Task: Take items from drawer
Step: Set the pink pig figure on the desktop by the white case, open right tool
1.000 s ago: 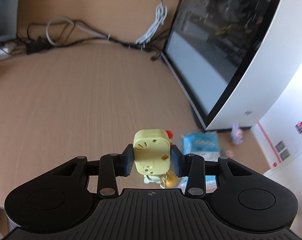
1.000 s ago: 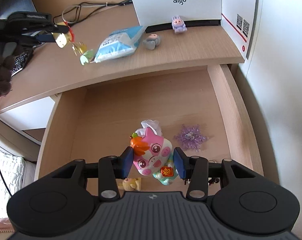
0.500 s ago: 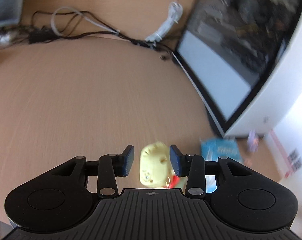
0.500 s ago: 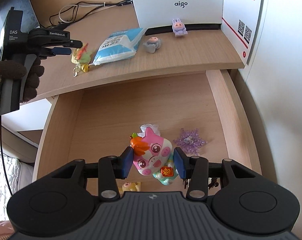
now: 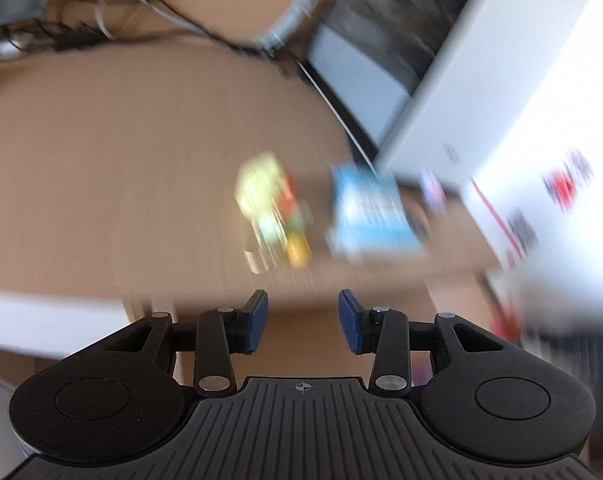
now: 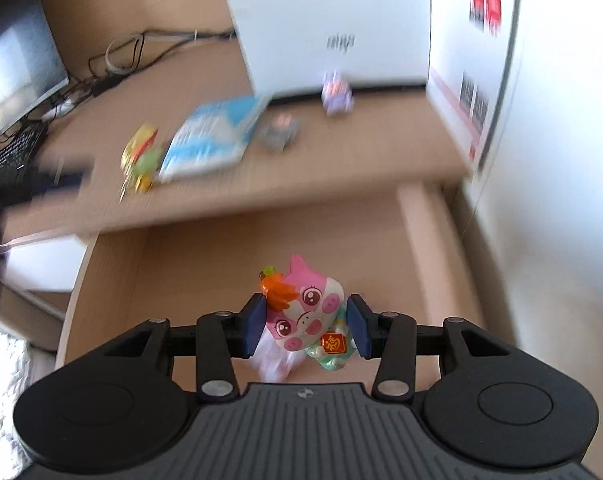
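L wrist: left gripper (image 5: 302,318) fingers spread, empty; yellow toy (image 5: 269,204) on desk (image 5: 101,168) nr front edge, beside blue pack (image 5: 371,216) | R wrist: right gripper (image 6: 306,326) pinching pig toy (image 6: 307,312) above drawer (image 6: 429,248) | risk: rounded toy cd slip, drop back in; cd clip desk edge on lift.
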`<act>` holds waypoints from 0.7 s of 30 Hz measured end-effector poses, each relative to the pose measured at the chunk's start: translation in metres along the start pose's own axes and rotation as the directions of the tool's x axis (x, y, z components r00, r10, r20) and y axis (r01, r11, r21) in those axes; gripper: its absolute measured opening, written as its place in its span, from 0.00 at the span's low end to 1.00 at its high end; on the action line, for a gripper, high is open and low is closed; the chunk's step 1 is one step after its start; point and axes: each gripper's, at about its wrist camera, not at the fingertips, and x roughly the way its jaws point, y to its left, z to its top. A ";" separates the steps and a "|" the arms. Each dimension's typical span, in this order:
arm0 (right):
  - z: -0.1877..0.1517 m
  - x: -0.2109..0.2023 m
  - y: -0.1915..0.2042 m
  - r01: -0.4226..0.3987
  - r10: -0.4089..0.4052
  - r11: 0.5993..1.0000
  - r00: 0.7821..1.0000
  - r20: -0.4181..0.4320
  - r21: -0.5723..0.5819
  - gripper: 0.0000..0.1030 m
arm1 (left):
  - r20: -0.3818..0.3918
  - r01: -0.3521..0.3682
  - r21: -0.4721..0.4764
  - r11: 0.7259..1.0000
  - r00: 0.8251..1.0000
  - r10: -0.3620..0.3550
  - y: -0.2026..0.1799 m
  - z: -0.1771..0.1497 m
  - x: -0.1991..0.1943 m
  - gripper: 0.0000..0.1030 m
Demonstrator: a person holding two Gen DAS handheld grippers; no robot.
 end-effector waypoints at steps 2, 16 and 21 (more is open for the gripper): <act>0.023 0.006 -0.003 0.018 -0.016 0.999 0.999 0.050 -0.034 0.43 | -0.059 0.041 0.022 0.999 0.998 -0.039 -0.009 -0.019 -0.002 0.41; 0.102 0.106 -0.002 0.080 -0.058 0.987 0.987 0.148 -0.143 0.46 | -0.150 0.019 -0.004 1.000 0.989 -0.019 -0.020 -0.066 -0.025 0.41; 0.093 0.074 -0.009 0.026 -0.014 0.997 0.987 0.163 -0.070 0.62 | -0.168 0.035 0.019 0.999 0.985 -0.031 -0.029 -0.068 -0.017 0.41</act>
